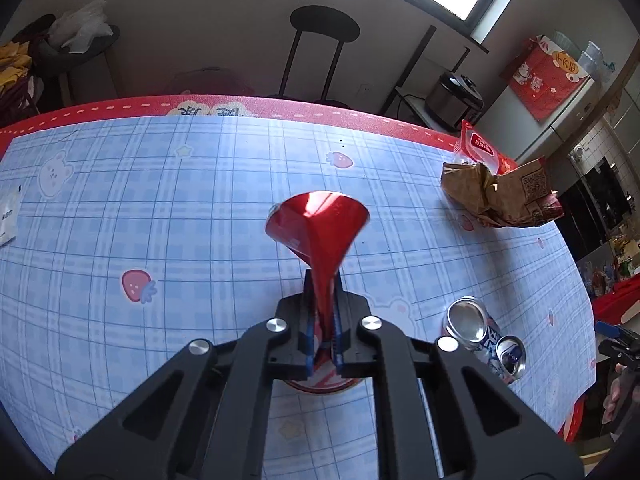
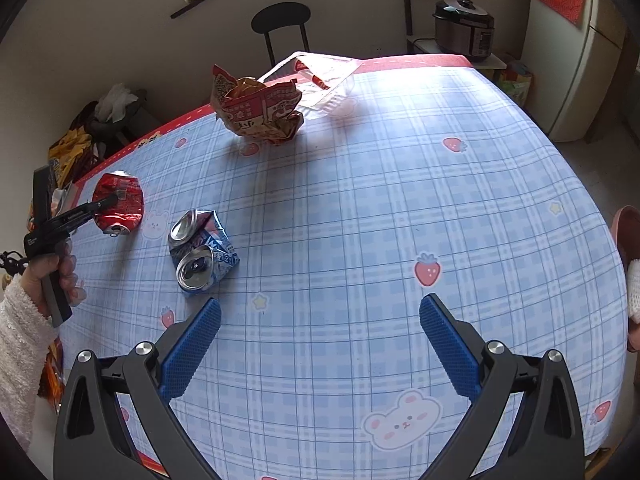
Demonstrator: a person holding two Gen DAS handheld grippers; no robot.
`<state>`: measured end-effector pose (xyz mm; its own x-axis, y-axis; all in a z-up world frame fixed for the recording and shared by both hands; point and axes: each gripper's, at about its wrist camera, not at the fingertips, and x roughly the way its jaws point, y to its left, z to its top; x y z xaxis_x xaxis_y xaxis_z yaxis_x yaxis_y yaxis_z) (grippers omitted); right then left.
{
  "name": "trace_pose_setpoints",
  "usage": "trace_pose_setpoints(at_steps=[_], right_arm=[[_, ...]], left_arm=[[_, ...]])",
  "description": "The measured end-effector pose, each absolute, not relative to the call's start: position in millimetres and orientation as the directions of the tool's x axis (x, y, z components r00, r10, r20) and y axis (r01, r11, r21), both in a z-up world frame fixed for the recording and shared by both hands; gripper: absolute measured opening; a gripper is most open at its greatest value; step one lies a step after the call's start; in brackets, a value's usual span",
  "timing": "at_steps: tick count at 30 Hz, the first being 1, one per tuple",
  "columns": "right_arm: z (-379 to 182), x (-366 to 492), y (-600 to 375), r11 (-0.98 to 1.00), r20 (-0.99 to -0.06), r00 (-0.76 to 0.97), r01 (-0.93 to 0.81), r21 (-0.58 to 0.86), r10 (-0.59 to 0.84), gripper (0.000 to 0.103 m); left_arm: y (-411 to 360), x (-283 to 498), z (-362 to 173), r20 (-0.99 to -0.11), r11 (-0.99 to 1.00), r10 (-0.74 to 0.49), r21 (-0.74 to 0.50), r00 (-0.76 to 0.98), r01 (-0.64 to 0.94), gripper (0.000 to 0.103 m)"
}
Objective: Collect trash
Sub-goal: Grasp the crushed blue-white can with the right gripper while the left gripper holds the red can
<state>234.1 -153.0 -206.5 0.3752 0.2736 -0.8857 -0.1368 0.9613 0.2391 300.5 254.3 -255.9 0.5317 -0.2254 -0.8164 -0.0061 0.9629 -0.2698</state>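
A crushed red can is pinched flat between the blue pads of my left gripper, which is shut on it above the blue plaid tablecloth. The right wrist view shows the same red can near the table's left edge, with my left gripper on it and a hand in a white fuzzy sleeve holding that tool. My right gripper stands open over bare cloth, nothing between its fingers. A crushed blue-and-white can lies just ahead and left of it.
The blue-and-white can lies to the right of my left gripper. A crumpled brown-and-red paper bag and a clear plastic package sit near the far edge. A white sheet lies at the left. A black chair stands beyond.
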Motion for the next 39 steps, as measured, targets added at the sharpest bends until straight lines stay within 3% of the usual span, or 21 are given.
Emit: trace_pose_setpoints(at_steps=[9,14,17,20,27,39], right_arm=[[-237.4,255.3,-70.0,0.885,-0.873,0.269,-0.353,0.304,0.407,0.097],[-258.6,261.7,-15.8,0.850,-0.883,0.271,-0.477,0.221,0.382,0.097],[-273.0,268.4,-2.0,0.853,-0.899,0.272,-0.490,0.178,0.344,0.082],[-282.4,272.9,1.4,0.862,-0.908,0.268,-0.479,0.165,0.322,0.070],[-286.4,270.8,10.8,0.867,-0.913,0.282,-0.481,0.131,0.295,0.071],[-269.6,229.4,5.0,0.819,-0.899,0.322,-0.570,0.065,0.296,0.072]], left_arm=[[270.8,231.0,-224.3,-0.762,0.951,-0.202,-0.304,0.616,-0.064,0.009],[274.3,175.8,-214.9,-0.733,0.937,-0.176,-0.329,0.657,-0.116,0.009],[270.7,141.2,-209.6,-0.722,0.943,-0.123,-0.298,0.681,-0.146,0.009],[278.6,112.4,-209.4,-0.713,0.910,-0.134,-0.363,0.689,-0.199,0.009],[297.6,77.8,-205.5,-0.700,0.855,-0.125,-0.435,0.703,-0.281,0.009],[273.6,79.0,-187.0,-0.667,0.853,-0.161,-0.465,0.728,-0.238,0.009]])
